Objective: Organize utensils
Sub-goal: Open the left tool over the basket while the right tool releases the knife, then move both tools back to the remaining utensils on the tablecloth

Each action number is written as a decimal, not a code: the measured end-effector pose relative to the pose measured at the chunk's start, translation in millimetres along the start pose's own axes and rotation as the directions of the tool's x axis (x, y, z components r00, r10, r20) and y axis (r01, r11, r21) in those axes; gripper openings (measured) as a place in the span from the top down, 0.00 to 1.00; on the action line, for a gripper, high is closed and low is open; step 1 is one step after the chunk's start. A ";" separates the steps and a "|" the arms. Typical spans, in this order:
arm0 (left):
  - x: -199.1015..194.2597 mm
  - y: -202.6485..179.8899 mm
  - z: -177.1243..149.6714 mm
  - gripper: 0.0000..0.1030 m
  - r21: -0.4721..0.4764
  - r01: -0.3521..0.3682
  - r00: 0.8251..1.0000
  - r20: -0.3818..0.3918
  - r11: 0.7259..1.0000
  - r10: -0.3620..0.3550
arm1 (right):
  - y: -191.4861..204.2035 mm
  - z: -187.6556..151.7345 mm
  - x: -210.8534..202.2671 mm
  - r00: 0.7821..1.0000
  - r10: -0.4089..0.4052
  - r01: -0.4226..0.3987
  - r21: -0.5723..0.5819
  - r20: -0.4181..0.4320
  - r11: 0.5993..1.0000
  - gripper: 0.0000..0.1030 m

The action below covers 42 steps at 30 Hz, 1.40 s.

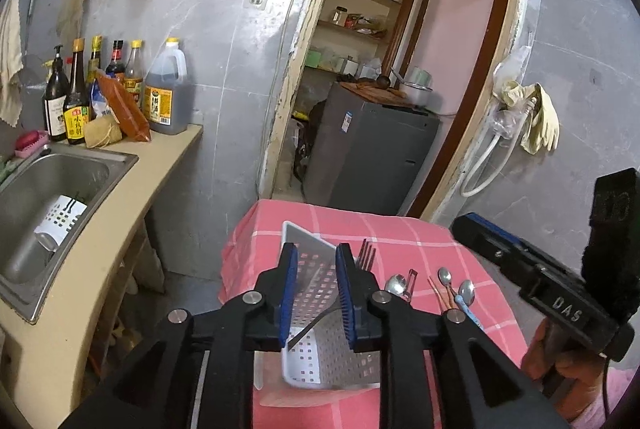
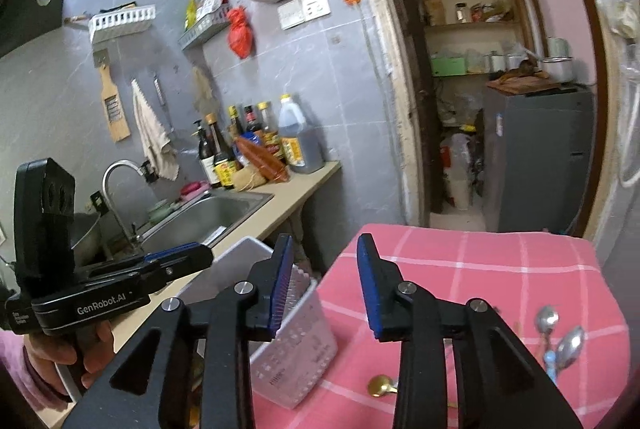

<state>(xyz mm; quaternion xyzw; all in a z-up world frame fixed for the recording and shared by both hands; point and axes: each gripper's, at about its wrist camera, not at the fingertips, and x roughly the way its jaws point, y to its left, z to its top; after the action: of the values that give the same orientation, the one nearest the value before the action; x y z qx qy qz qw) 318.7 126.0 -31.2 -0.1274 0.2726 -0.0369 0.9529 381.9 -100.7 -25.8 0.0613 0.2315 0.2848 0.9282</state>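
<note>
A white perforated utensil holder (image 1: 320, 309) stands on the pink checked tablecloth (image 1: 400, 233). My left gripper (image 1: 316, 293) sits just above its opening, fingers partly open with nothing between the pads. A fork (image 1: 366, 253), spoons (image 1: 395, 284) and chopsticks (image 1: 440, 295) lie on the cloth to the right of the holder. My right gripper (image 2: 324, 285) is open and empty, held above the cloth to the right of the holder (image 2: 292, 333). Spoons (image 2: 560, 333) and a gold-ended utensil (image 2: 380, 385) lie near it. The left gripper body (image 2: 120, 293) shows at the left.
A steel sink (image 1: 48, 197) with another white holder (image 1: 60, 219) in it sits in the counter at left, with sauce bottles (image 1: 120, 89) behind. A doorway with a grey fridge (image 1: 368, 149) lies beyond the table. The right gripper's body (image 1: 560, 289) is at the right.
</note>
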 end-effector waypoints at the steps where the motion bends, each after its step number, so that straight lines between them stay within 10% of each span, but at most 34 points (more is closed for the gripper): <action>1: -0.1 -1.9 0.3 0.78 -0.002 -0.001 1.000 0.000 1.000 0.001 | -3.4 0.7 -4.7 1.000 -0.012 0.012 0.003 0.007 1.000 0.67; 6: -2.9 -16.1 2.0 0.69 0.002 -0.003 1.000 0.014 1.000 0.003 | -22.2 6.1 -33.0 0.995 -0.079 0.077 0.036 0.057 0.996 0.53; 10: -9.4 -38.7 3.3 0.35 0.024 -0.010 0.998 0.069 1.000 0.008 | -40.4 10.2 -59.5 0.983 -0.148 0.142 0.062 0.106 0.988 0.40; 19: -0.5 -98.5 -1.3 0.06 0.058 -0.009 0.993 0.117 0.998 0.003 | -83.8 12.7 -114.6 0.940 -0.295 0.285 0.081 0.173 0.955 0.03; 28: 23.6 -143.0 -22.4 0.00 0.070 -0.013 0.992 0.125 0.997 0.004 | -128.3 -3.6 -136.5 0.919 -0.370 0.362 0.079 0.140 0.929 0.01; 42: 96.4 -169.8 -66.1 0.00 0.093 -0.002 0.999 -0.040 0.996 0.005 | -209.0 -58.5 -90.4 0.953 -0.295 0.302 0.131 -0.072 0.944 0.01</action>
<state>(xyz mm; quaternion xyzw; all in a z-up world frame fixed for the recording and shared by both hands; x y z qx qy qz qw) 365.4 -66.0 -89.8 -0.0816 0.2897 -0.0504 0.9523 393.3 -325.7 -93.2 0.0835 0.2812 0.1253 0.9478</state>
